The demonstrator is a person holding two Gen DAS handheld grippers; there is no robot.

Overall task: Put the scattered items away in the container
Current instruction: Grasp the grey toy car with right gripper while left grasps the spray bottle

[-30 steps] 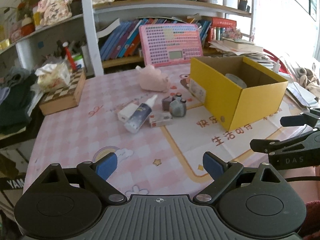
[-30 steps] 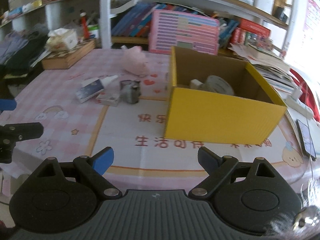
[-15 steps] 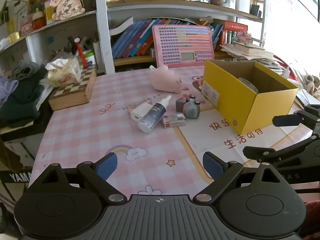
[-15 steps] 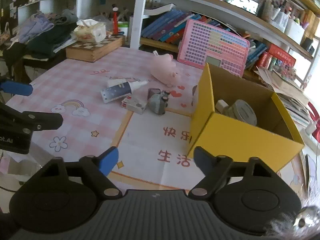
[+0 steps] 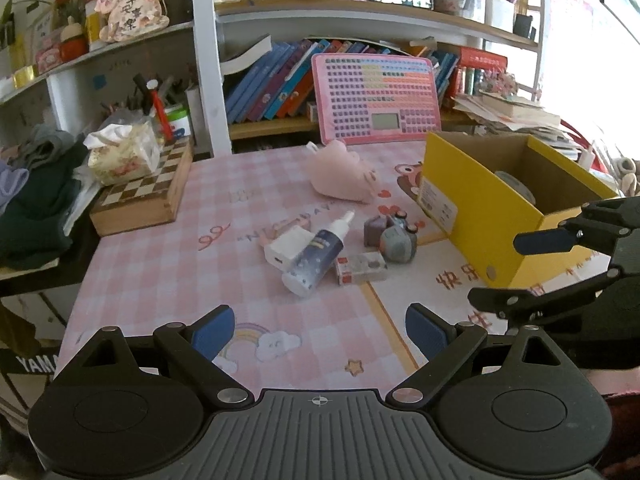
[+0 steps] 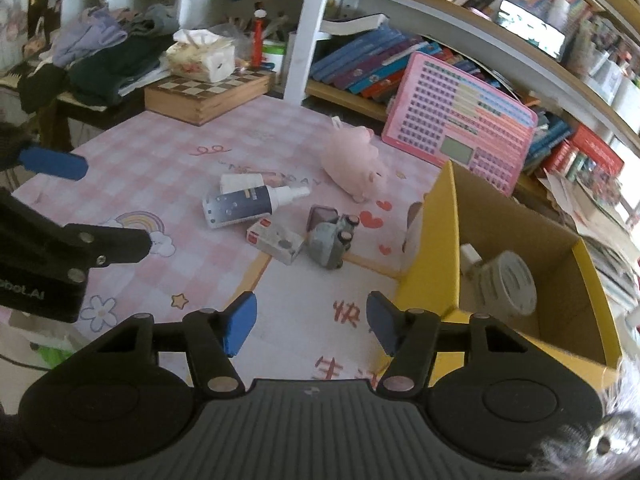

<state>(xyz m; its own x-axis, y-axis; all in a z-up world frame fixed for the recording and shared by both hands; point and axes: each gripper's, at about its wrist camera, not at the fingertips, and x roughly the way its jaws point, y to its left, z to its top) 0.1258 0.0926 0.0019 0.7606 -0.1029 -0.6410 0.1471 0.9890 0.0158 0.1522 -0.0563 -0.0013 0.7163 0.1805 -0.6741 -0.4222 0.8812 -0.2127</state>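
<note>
A yellow cardboard box (image 5: 476, 208) (image 6: 432, 248) stands open at the right of the pink table, with a roll of tape (image 6: 508, 284) inside. Left of it lie a dark spray bottle (image 5: 316, 256) (image 6: 248, 202), a white charger (image 5: 286, 246), a small red-and-white box (image 5: 360, 267) (image 6: 276, 240), a grey toy car (image 5: 394, 236) (image 6: 332, 240) and a pink plush pig (image 5: 344, 178) (image 6: 356, 160). My left gripper (image 5: 318, 330) is open and empty, well short of the items. My right gripper (image 6: 310, 326) hangs near the box's front corner, jaws closing with nothing between them.
A wooden chessboard box (image 5: 144, 196) with a tissue pack (image 5: 120, 156) sits at the table's far left. A pink keyboard toy (image 5: 376, 100) leans against the bookshelf behind. Clothes (image 5: 28, 200) pile at the left edge. Each gripper shows at the side of the other's view.
Both grippers have drawn back from the table, so the items and box look farther off. The right gripper has rolled, tilting its view, and its jaws have narrowed.
</note>
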